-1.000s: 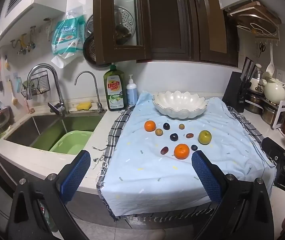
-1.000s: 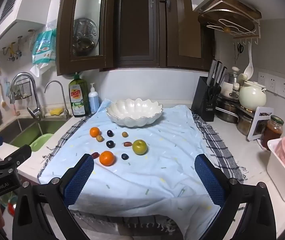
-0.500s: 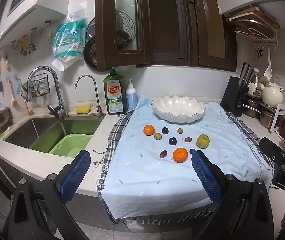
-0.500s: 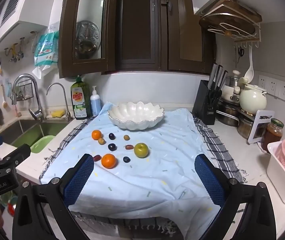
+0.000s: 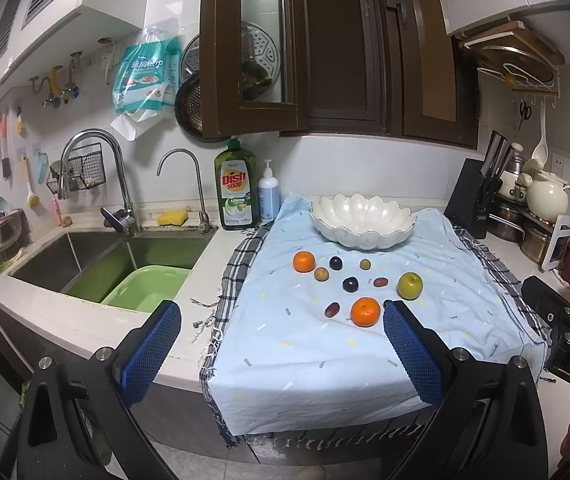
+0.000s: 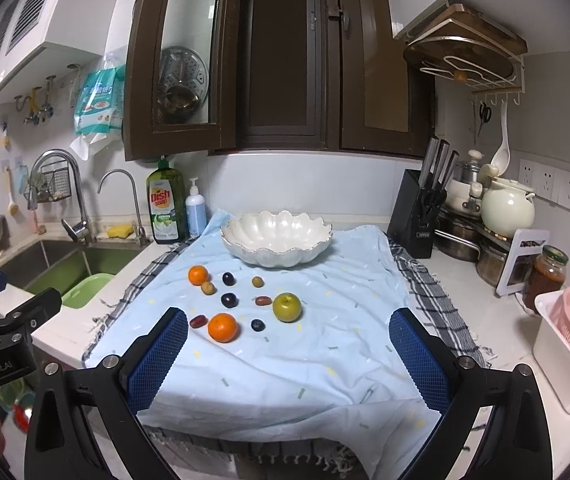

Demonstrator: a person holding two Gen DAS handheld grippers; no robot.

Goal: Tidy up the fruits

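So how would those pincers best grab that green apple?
Probably from above, pads closing across the widest middle of the green apple. It sits upright, stem dimple up, with bare cloth to its right; the small reddish fruit lies close on its left.

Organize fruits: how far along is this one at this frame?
Nothing looks done: the white bowl is empty. Nothing is in hand; the left gripper and right gripper are both open, short of the fruit. Left: two oranges, the green apple and the small fruits lie on the blue cloth.
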